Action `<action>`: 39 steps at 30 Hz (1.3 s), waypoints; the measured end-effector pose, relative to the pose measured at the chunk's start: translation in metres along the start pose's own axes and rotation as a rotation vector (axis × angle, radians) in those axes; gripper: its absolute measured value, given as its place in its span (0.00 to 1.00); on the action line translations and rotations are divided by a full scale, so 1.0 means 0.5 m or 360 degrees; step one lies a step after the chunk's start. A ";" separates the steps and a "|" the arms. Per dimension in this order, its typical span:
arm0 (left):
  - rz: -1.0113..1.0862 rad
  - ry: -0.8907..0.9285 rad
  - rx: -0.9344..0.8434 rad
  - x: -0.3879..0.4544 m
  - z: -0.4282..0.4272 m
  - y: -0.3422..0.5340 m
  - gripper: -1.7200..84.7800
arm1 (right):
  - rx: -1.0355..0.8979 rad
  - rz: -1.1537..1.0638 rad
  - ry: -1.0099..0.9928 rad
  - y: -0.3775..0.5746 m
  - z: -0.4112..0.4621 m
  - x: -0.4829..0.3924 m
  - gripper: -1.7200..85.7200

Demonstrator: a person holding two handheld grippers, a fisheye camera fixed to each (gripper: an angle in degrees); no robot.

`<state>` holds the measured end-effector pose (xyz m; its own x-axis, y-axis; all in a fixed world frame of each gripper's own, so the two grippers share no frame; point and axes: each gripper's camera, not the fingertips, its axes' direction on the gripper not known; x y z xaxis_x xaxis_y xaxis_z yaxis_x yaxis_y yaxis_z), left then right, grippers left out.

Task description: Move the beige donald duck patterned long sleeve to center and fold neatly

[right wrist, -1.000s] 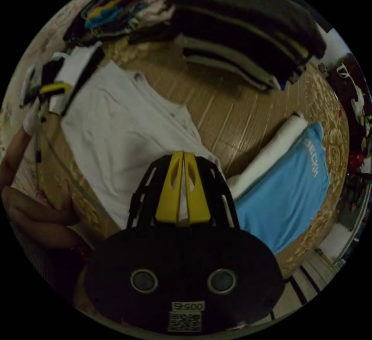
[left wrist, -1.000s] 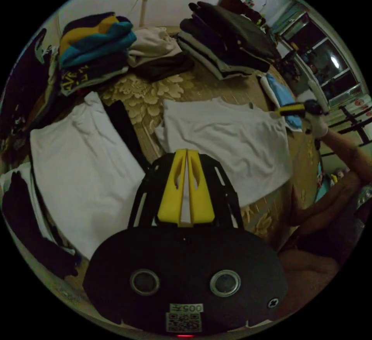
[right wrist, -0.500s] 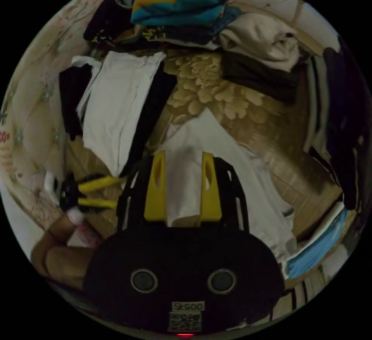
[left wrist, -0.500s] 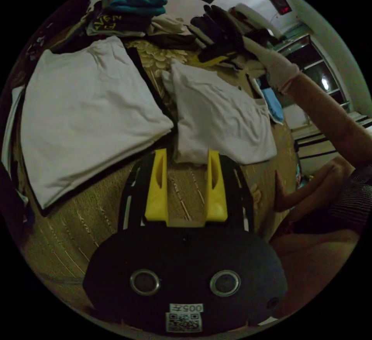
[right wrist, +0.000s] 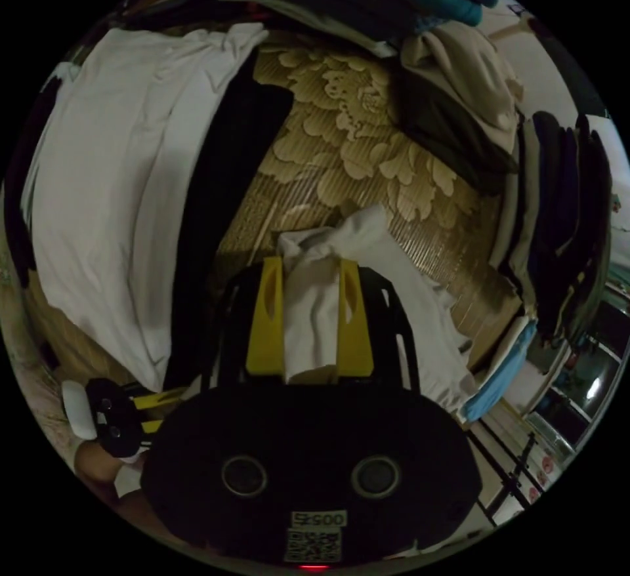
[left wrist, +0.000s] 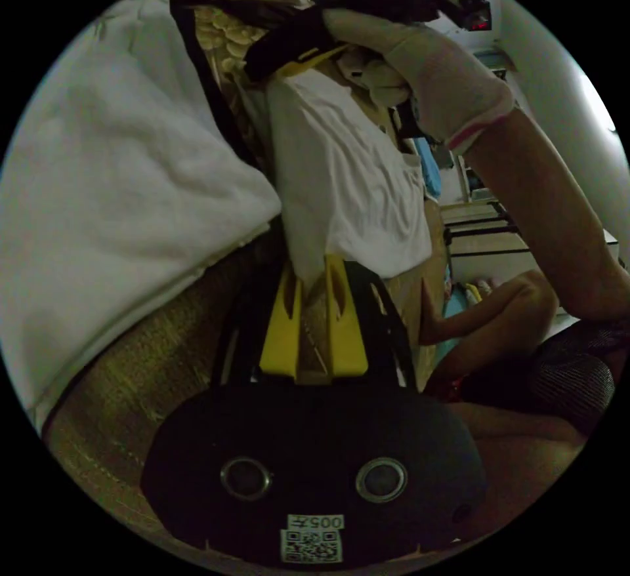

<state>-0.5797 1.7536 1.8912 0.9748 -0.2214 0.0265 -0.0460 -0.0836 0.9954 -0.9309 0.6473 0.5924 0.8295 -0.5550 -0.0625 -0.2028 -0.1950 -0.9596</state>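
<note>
Pale folded shirt [right wrist: 394, 287] lies mid-mat; we find the right gripper [right wrist: 310, 274] parted around its bunched corner, the left gripper [left wrist: 314, 274] narrowly parted at its near edge, seemingly to lift it

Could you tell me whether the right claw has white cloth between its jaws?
Yes, bunched white cloth sits between the yellow jaws of the right claw.

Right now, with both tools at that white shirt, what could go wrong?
The right tool has bunched cloth of the white shirt between its open jaws; closing there might grab several layers and crease it. The left tool sits at the shirt's other corner, beside the larger white garment, and might catch that edge too.
</note>
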 end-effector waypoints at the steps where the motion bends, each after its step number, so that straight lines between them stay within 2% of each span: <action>1: 0.0000 0.0004 0.0013 0.006 0.013 0.000 0.08 | 0.0016 -0.0013 0.0002 0.003 0.008 0.007 0.06; 5: 0.0065 -0.0035 0.0170 0.053 0.011 0.011 0.07 | 0.0088 0.0058 -0.0086 0.021 0.029 0.057 0.02; 8: 0.0110 -0.0079 0.0203 0.096 0.011 0.018 0.07 | 0.0192 0.0147 -0.0321 0.045 0.043 0.120 0.01; 14: 0.0345 -0.0400 0.0231 0.221 -0.006 0.016 0.07 | 0.0677 0.0142 -0.1145 0.131 0.039 0.296 0.01; 16: 0.0488 -0.0423 0.0221 0.276 0.005 0.007 0.07 | 0.0846 0.0045 -0.1468 0.182 0.048 0.397 0.01; 19: 0.0731 -0.0328 0.0141 0.368 0.074 -0.023 0.07 | 0.0972 -0.0046 -0.1659 0.269 0.087 0.536 0.01; 23: 0.0889 -0.0165 -0.0063 0.462 0.259 -0.086 0.07 | 0.0970 0.0097 -0.1633 0.391 0.193 0.698 0.01; 25: 0.0941 -0.0108 -0.0162 0.495 0.345 -0.111 0.07 | 0.0911 0.0283 -0.1621 0.466 0.287 0.784 0.01; 31: 0.0995 -0.0139 -0.0573 0.547 0.608 -0.163 0.07 | 0.0772 0.0626 -0.1713 0.580 0.502 0.920 0.01; 35: 0.1033 -0.0113 -0.0489 0.608 0.649 -0.172 0.07 | 0.0882 0.0591 -0.1824 0.620 0.539 0.982 0.01; 37: 0.1104 -0.0137 -0.0431 0.640 0.668 -0.171 0.08 | 0.0921 0.0541 -0.1766 0.649 0.552 1.028 0.01; 39: 0.1185 -0.0181 -0.0456 0.661 0.710 -0.167 0.09 | 0.0831 0.0561 -0.1645 0.664 0.584 1.058 0.01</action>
<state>-0.3312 1.3424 1.7844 0.6814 -0.2197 0.6982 -0.6022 0.3738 0.7054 -0.4074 0.5251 0.1606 0.8436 0.4426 -0.3040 -0.4650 0.3190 -0.8258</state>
